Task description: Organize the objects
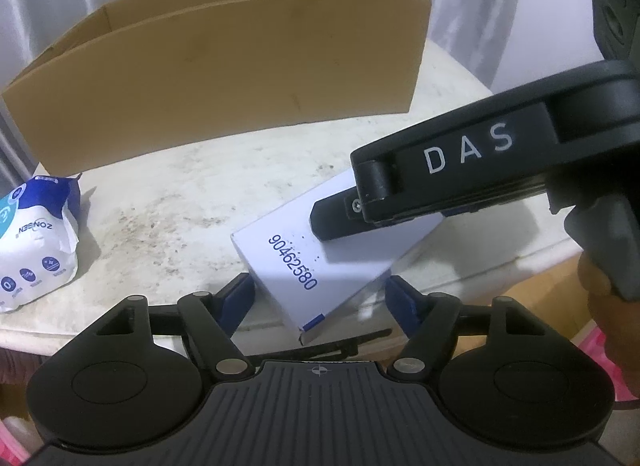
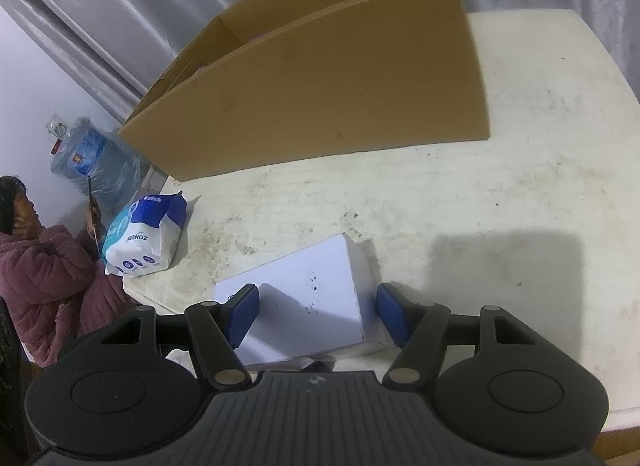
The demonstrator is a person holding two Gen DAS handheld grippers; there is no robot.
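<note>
A white box printed with the number 90462580 lies on the stained white table near its front edge. My left gripper is open, with its blue pads on either side of the box's near end. My right gripper is open over the same box, its pads on either side; it shows in the left wrist view as a black body marked DAS above the box. A blue-and-white wipes pack lies at the left, also in the right wrist view.
A large open cardboard box stands at the back of the table, also in the right wrist view. A person in a pink jacket sits left of the table beside a water jug. Curtains hang behind.
</note>
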